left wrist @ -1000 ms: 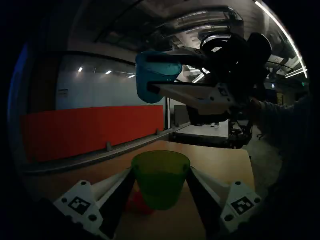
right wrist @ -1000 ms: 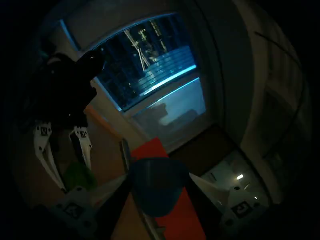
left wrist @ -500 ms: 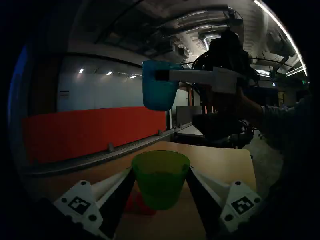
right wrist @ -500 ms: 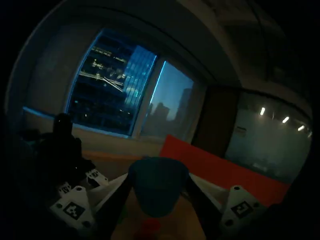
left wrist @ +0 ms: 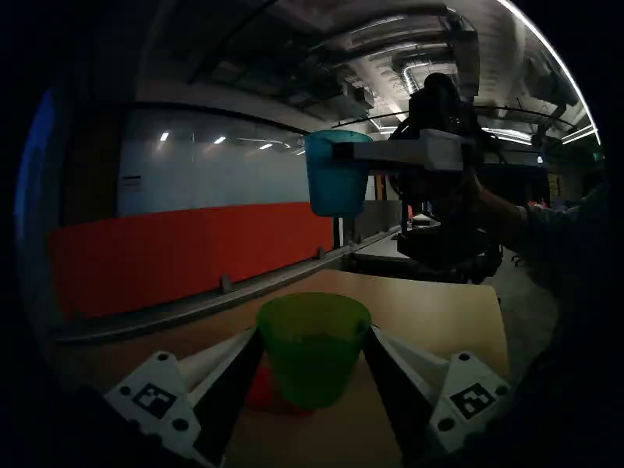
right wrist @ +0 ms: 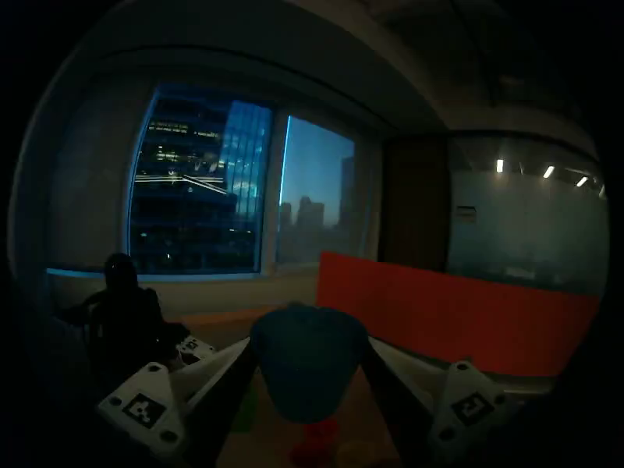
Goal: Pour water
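1. Left tongs [left wrist: 313, 347] clamped on a green cup [left wrist: 313, 363], both fingers [left wrist: 234, 370] pressed to its sides. Cup upright, rim level, low over the worktop [left wrist: 444, 304].
2. Contents of the green cup too dark to make out.
3. Red thing [left wrist: 261, 391] on the worktop just behind the green cup, partly hidden by it.
4. Right tongs [right wrist: 308, 355] closed on a blue cup [right wrist: 308, 378], a finger tight against each side.
5. From the left gripper view: blue cup upright and held high above the worktop, beyond the green cup and slightly right of it, the two cups well apart. A hand [left wrist: 459, 191] behind, gripping the right tongs.
6. From the right gripper view: left tongs low at left, mostly in shadow, with a patch of green beside the blue cup's lower left edge.
7. Behind both cups, a long orange panel [left wrist: 195, 249] under a pale wall. At far left of the right gripper view, a window [right wrist: 203, 203] onto lit towers at dusk.
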